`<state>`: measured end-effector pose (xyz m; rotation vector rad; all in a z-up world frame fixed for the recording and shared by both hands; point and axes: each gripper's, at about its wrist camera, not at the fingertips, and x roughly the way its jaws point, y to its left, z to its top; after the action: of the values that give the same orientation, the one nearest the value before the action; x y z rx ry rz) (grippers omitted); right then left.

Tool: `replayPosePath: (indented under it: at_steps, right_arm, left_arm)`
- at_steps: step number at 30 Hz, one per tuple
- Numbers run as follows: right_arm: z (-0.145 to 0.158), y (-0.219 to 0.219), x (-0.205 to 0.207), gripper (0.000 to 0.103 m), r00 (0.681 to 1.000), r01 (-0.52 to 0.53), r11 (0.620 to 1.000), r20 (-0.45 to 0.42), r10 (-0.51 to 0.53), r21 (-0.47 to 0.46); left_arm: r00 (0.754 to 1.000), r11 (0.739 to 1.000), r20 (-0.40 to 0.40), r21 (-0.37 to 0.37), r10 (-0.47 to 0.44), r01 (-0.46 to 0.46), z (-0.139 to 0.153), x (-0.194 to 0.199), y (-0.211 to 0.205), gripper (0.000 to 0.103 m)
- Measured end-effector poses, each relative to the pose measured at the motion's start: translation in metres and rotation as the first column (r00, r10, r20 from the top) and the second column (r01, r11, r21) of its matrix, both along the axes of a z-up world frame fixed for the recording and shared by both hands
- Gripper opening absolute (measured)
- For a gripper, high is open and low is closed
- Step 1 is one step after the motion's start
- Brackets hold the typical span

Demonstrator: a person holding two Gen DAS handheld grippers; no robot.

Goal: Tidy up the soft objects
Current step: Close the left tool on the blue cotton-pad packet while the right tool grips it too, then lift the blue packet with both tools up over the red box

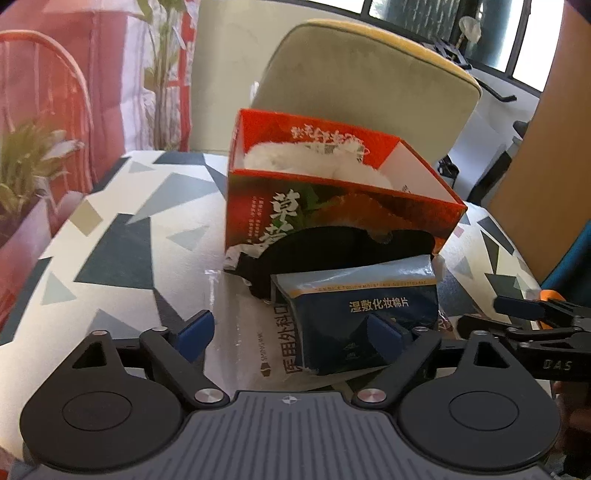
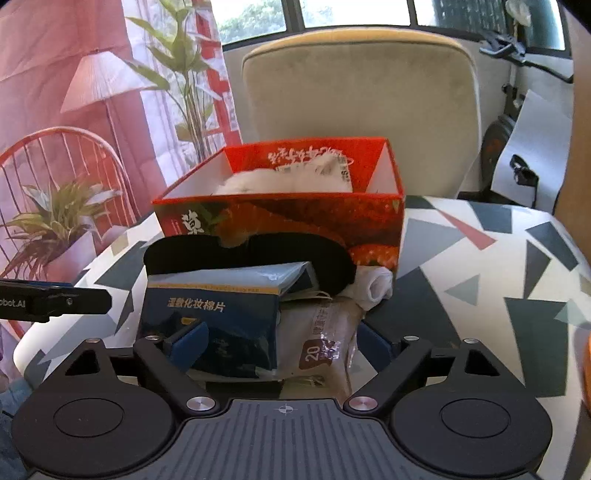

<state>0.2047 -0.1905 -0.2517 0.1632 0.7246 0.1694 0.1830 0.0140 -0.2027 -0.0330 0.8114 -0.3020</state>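
A beige chair (image 2: 360, 92) stands behind the patterned table (image 2: 480, 258), windows (image 2: 332, 13) bright beyond

A blue cotton-pad pack (image 1: 364, 325) is lying tilted atop a clear mask packet (image 2: 325, 339) — a black eye mask (image 2: 255, 254) and rolled white cloth (image 2: 376, 286) are resting against the red box (image 2: 280, 218), where white fluff (image 1: 306, 162) is sitting.

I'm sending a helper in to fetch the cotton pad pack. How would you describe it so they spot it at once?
On the table with the triangle-patterned cloth stands an open red box with white fluff inside. Right in front of it lies a small heap of soft goods. The cotton pad pack is the dark blue pouch with white Chinese lettering on top of that heap, unlike the clear plastic packet beside it.
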Motion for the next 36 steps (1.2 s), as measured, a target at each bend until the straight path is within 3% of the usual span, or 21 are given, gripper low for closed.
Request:
replayPosePath:
  at_steps: [5,14,20,28,36]
  right_arm:
    - [-0.009,0.005,0.019,0.082,0.999,-0.043,0.998,-0.028,0.044,0.037]
    - [-0.021,0.014,0.051,0.074,0.991,-0.121,0.992,-0.058,0.123,0.031]
    - [-0.03,0.021,0.061,0.069,0.988,-0.128,0.99,-0.078,0.132,0.059]
    - [-0.033,0.026,0.057,0.059,0.986,-0.131,0.986,-0.091,0.141,0.105]
    - [-0.029,0.027,0.045,0.058,0.985,-0.138,0.984,-0.088,0.148,0.108]
  left_arm:
    - [0.998,0.999,-0.05,-0.03,-0.04,0.038,-0.008,0.022,-0.006,0.071]
    - [0.99,0.995,-0.116,-0.065,-0.082,0.074,-0.03,0.042,-0.021,0.07]
    - [0.981,0.989,-0.161,-0.122,-0.103,0.084,-0.044,0.048,-0.021,0.055]
    - [0.979,0.979,-0.164,-0.182,-0.12,0.089,-0.047,0.042,-0.015,0.05]
    - [0.979,0.976,-0.157,-0.196,-0.127,0.096,-0.044,0.033,-0.013,0.05]
